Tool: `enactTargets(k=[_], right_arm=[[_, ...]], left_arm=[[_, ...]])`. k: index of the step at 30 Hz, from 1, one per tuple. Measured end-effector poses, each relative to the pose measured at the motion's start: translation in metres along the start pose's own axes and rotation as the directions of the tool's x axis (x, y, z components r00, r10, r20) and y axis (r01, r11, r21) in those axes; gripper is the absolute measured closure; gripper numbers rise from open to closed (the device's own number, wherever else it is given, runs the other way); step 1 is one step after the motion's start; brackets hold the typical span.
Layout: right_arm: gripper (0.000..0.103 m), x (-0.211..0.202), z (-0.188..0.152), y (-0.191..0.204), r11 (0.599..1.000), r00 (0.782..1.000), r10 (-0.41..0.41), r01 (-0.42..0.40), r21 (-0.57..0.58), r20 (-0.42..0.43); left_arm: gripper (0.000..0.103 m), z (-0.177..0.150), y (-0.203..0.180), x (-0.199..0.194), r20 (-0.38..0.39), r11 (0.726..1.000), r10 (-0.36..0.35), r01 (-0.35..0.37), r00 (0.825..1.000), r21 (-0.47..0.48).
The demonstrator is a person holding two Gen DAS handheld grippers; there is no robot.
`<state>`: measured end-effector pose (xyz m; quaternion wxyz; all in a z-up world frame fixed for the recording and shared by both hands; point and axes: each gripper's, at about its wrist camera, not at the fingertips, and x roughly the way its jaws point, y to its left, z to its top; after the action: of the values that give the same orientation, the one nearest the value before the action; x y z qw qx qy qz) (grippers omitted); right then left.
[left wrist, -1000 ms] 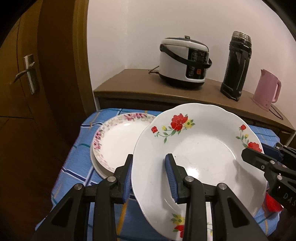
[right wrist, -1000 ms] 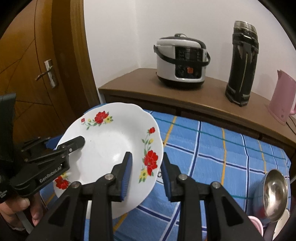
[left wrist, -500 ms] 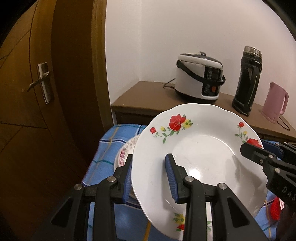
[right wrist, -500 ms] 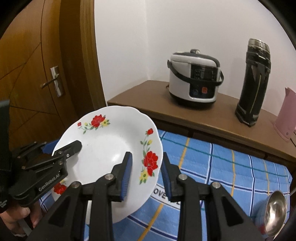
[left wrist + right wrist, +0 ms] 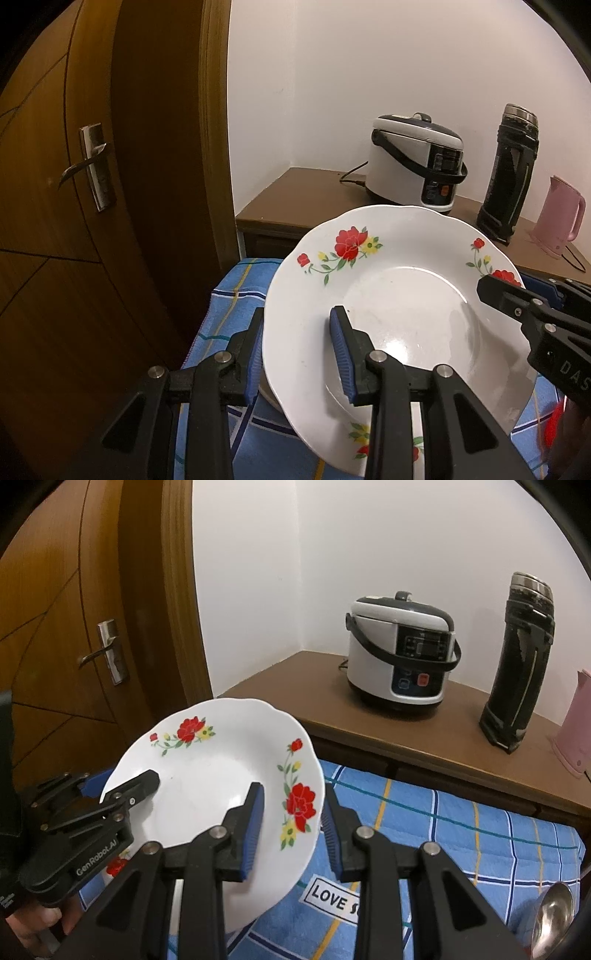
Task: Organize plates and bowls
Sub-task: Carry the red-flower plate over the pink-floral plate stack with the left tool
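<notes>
1. Both pairs of my fingers are clamped on the rim of one white plate [image 5: 399,306] painted with red flowers, one pair on each side of it.
2. On my left gripper [image 5: 297,354], the blue-padded finger [image 5: 341,354] on the right lies on the plate's upper face and the other one is hidden under the rim, so the rim is pinched between them.
3. My right gripper [image 5: 290,830] takes the opposite edge the same way: one finger [image 5: 253,827] lies inside the dish, the other sits behind the rim, beside the large red flower.
4. From each camera I see the other gripper biting the far side of the plate.
5. That plate is held in the air, tilted, above a table with a blue checked cloth [image 5: 461,830].
6. Just under its left edge, a sliver of another pale dish [image 5: 267,397] shows on the cloth; I cannot make out more of it.
7. Beyond the table runs a brown sideboard [image 5: 288,681] along the white wall.
8. On it stand a white rice cooker [image 5: 402,657], a tall black flask [image 5: 521,664] and a pink kettle [image 5: 561,218], each apart from the next.
9. A shiny metal ladle [image 5: 554,919] lies at the right edge of the cloth.
10. To the left is a wooden door [image 5: 55,221] with a metal handle [image 5: 86,162].
</notes>
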<state>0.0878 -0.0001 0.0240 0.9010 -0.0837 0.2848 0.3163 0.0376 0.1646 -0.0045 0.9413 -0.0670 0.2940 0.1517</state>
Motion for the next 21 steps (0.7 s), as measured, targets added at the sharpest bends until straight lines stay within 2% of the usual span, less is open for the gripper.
enactTargets(k=[21], right_arm=[[0.072,0.058,-0.003,-0.004,1.000,0.996,-0.021,0.023,0.020,-0.089]], left_arm=[[0.066,0.004,0.009,0.038,-0.045,1.000,0.029,-0.029,0.999,0.006]])
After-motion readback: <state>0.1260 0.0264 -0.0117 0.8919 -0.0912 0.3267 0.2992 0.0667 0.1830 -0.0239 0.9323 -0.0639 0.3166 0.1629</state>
